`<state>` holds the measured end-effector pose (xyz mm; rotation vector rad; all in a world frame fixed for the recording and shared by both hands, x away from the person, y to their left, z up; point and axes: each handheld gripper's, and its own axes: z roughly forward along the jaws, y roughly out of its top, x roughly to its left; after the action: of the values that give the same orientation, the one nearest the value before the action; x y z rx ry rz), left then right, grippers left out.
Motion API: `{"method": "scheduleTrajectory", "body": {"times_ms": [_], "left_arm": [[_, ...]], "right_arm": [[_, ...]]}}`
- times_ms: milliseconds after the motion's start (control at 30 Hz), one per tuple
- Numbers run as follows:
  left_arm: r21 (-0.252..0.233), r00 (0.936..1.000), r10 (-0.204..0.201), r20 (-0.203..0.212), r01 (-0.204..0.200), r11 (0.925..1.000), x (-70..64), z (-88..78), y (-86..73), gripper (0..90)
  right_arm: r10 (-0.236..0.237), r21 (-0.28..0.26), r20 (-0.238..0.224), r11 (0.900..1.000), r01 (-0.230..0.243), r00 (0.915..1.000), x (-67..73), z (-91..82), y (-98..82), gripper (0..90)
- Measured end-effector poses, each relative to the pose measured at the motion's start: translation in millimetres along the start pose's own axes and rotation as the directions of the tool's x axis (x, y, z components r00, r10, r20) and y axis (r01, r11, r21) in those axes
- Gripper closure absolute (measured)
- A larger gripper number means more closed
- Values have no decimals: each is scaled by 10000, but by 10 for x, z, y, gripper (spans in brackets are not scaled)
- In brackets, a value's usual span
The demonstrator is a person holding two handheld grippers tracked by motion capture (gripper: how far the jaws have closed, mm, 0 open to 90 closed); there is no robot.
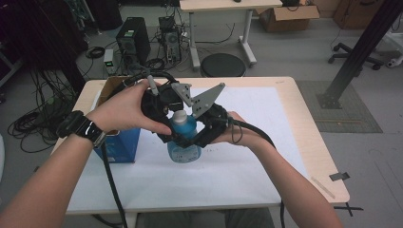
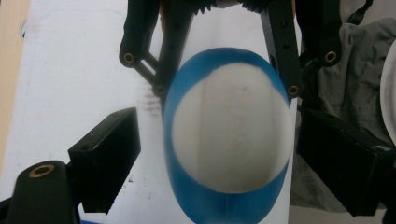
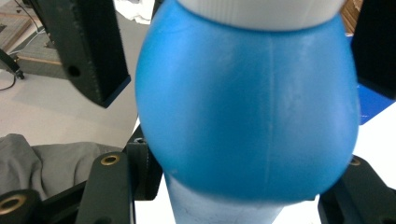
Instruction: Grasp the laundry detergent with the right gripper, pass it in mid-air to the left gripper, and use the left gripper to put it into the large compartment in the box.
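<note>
- Left gripper (image 1: 177, 124): black body, black cable, grey three-cornered plate with small holes on top.
- Right gripper (image 1: 202, 135): black, a like grey plate above the claw; brass-ringed pivot holes behind its jaws.
- Left wrist: black watch (image 1: 81, 126); bare forearms.

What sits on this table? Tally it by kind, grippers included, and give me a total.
blue bottle: 1
blue box: 1
white sheet: 1
grippers: 2, the left gripper and the right gripper
Total: 5
</note>
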<state>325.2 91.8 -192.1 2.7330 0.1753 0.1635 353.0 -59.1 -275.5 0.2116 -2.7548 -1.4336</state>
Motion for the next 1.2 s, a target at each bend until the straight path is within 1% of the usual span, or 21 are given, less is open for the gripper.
{"method": "scheduleTrajectory", "body": {"times_ms": [133,200,400,700,833,1200], "left_arm": [[60,10000,16,-4,-16,10000,2,8,5,173],[70,10000,74,15,-74,9999,-2,15,5,205],[81,10000,55,-63,-55,10000,-7,25,6,232],[137,10000,69,-56,-68,9999,-14,34,13,273],[215,9999,102,-106,-100,9997,-15,39,15,277],[294,10000,38,-54,-37,9996,-15,59,26,330]], "right_arm": [[-19,25,17,10000,19,10000,2,-1,0,424],[-18,29,-3,10000,18,10000,1,-1,-3,424],[-56,67,25,10000,56,10000,5,4,-9,424],[-49,30,51,10000,49,10000,11,-14,-7,425],[-74,70,58,9999,74,10000,11,-16,-9,424],[-67,106,84,9999,66,9999,14,-8,-13,424]]}}
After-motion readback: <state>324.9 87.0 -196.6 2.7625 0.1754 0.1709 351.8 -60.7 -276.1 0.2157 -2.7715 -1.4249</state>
